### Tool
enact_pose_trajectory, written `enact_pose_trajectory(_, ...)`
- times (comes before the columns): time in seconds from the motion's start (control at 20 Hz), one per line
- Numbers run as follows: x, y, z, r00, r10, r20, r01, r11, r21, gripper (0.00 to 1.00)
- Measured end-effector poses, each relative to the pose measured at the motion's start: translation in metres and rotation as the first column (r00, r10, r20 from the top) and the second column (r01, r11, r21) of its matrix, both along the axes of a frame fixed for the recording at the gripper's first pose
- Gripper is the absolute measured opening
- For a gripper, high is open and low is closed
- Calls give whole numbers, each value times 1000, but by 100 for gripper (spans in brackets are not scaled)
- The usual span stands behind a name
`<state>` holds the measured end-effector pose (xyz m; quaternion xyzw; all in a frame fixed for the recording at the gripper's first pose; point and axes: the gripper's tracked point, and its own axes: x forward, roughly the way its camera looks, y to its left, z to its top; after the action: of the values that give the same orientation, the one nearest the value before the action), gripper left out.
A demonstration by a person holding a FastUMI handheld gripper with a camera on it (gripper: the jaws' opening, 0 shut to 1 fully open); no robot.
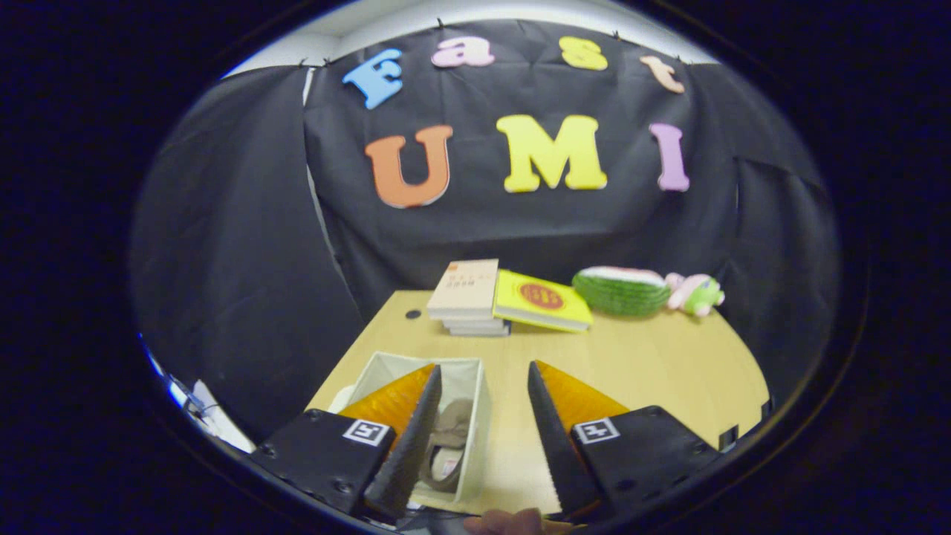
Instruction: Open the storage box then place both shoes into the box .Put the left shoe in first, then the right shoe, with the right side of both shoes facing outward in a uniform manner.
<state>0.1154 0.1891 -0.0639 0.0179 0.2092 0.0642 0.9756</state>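
On the near part of the wooden tabletop (639, 364) stands the white storage box (475, 416), open at the top, its long axis running from the near edge away toward the stack of books (466, 297) at the far end. One of the tool's fingers (405, 438) crosses in front of the box and hides part of its near corner; the other finger stands to the other side of the box, over bare tabletop. The tool (483, 379) is spread wide and grips nothing, and the box's farther wall shows in the gap between the fingers.

Inside the box lies a beige shoe (449, 442), set lengthwise along the box's long axis. Its opening and inner lining face up, and the end toward the books looks rounded; whether that is toe or heel cannot be told. A second shoe cannot be made out, as the finger covers much of the box's interior.

Beyond the box, the stack of books sits near the far edge of the tabletop, with a yellow book (542, 301) leaning against it. Past the yellow book, farther from the box, rest a watermelon-slice toy (620, 291) and a small pink and green plush toy (695, 292), just beside each other. A fingertip (513, 522) of a person shows below the box, at the tool's base.
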Motion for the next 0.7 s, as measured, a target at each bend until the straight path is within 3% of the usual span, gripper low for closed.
enact_pose_trajectory(0.1,-19,-4,14,995,-9,102,10,1000,-6,100)
enact_pose_trajectory(0.25,-52,-6,17,989,8,147,-9,1000,6,100)
enact_pose_trajectory(0.35,-63,-17,27,981,-28,194,25,1000,18,100)
enact_pose_trajectory(0.7,-100,-28,8,975,-44,219,34,998,48,100)
